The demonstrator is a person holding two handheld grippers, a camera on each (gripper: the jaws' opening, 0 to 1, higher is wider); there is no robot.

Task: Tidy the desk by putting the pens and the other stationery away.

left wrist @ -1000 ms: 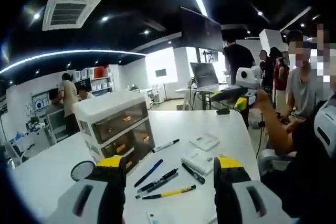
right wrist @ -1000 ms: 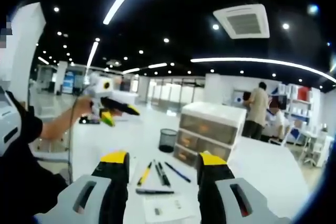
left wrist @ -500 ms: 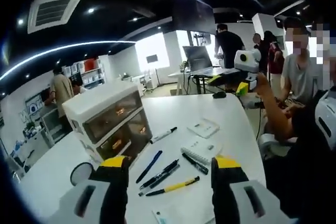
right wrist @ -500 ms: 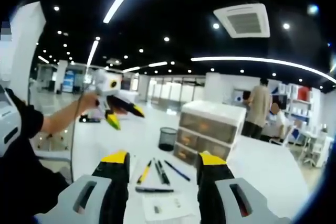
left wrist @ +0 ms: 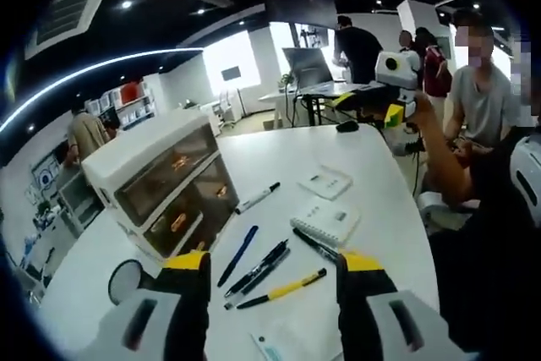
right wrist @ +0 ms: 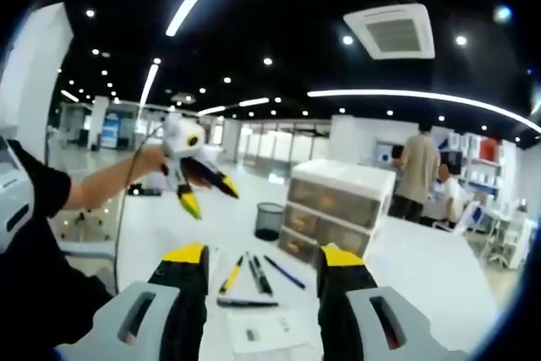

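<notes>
Left gripper view and right gripper view of a white tabletop with the tidying, as far as can be judged, not yet begun: every item lies loose and nothing is held. The left gripper hovers with its jaws spread apart and empty; the right gripper is likewise parted and empty, raised above the near edge. The landmark is the drawer unit, whose drawers all appear shut. Just beside its front lie a blue pen, two dark pens side by side and a yellow pen; a marker lies near its far corner. Farther out from the unit rest a black pen, touching or just beside a small notepad, and beyond that a white card. A mesh pen cup stands near one end of the unit. A paper slip lies at the near edge.

Remaining work: all pens and stationery still to be stored, probably in the cup or drawers. Open room: bare tabletop surrounds the items on the side away from the unit; the unit itself bounds approach to the nearest pens, and people stand well beyond the far edge
</notes>
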